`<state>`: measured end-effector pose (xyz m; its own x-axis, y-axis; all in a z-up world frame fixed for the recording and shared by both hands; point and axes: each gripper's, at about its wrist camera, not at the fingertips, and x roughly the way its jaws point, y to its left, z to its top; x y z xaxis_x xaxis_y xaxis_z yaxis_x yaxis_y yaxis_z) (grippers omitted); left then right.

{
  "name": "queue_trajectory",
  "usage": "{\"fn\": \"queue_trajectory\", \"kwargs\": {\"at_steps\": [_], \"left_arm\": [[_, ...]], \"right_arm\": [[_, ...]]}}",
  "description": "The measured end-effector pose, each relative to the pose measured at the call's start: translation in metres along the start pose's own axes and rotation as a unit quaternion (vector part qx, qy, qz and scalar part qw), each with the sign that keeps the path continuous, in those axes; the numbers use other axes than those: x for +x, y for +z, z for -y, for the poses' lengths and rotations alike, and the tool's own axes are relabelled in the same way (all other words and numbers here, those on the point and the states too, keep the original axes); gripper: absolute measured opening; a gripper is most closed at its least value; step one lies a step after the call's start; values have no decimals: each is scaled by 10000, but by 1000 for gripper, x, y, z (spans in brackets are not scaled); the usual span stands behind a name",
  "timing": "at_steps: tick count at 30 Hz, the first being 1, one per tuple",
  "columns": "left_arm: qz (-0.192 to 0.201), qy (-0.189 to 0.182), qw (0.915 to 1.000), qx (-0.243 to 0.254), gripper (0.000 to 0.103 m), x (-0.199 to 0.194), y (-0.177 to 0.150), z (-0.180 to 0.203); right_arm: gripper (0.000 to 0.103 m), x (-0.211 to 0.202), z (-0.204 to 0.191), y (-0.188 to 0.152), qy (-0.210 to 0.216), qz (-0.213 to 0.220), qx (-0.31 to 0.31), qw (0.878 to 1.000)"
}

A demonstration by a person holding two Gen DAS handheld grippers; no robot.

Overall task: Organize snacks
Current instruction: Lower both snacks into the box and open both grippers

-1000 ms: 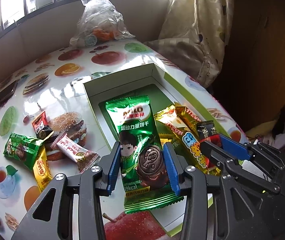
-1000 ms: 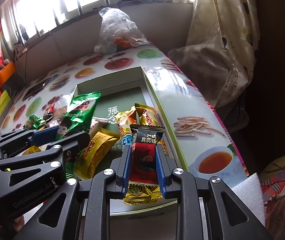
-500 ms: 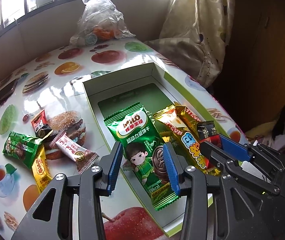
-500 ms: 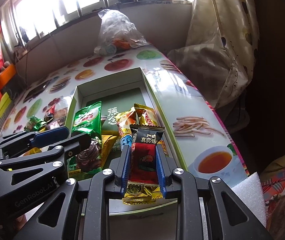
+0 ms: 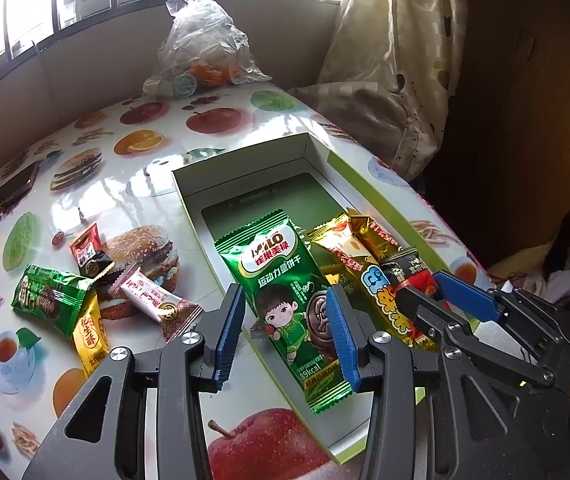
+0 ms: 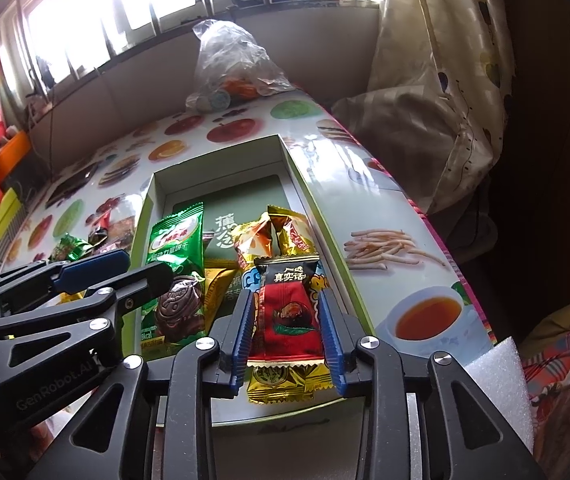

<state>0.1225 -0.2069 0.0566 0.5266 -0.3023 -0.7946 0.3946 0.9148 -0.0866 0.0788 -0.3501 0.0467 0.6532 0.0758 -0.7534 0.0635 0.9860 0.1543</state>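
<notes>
Both your tools angle steeply down over the near end of the shallow white cardboard box with a lime-green rim (image 5: 337,168), side by side and close together. Your left tool (image 5: 285,332) stands spread: its ribbed blue pads flank the long glossy green foil biscuit packet (image 5: 285,288) without pressing it. The packet lies flat inside the box along its left wall, its crimped end toward you.

Your right tool (image 6: 287,332) has just been opening; its ridged blue pads now sit either side of the small red-and-black foil packet with a gold crimped end (image 6: 287,312), very close to its edges but seemingly no longer squeezing it. That packet rests in the box's near right corner, on top of crinkled gold and orange wrappers (image 6: 273,232).

Outside the box, on the glossy food-printed surface (image 5: 133,184), a loose cluster of snacks remains at the left: a second green foil packet (image 5: 47,296), a yellow wrapper (image 5: 91,336), a pale pink bar (image 5: 157,304) and a small red-and-black sachet (image 5: 89,252). A crumpled clear plastic bag (image 5: 201,40) sits at the far edge.
</notes>
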Motion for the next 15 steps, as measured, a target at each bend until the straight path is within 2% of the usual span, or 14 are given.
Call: {"fn": "queue_trajectory", "kwargs": {"at_steps": [8, 15], "left_arm": [[132, -53, 9999, -41, 48, -15, -3, -3], [335, -29, 9993, -181, 49, -35, -7, -14]], "right_arm": [[38, -8, -1, 0, -48, 55, 39, 10000], [39, -17, -8, 0, -88, 111, 26, 9999]]}}
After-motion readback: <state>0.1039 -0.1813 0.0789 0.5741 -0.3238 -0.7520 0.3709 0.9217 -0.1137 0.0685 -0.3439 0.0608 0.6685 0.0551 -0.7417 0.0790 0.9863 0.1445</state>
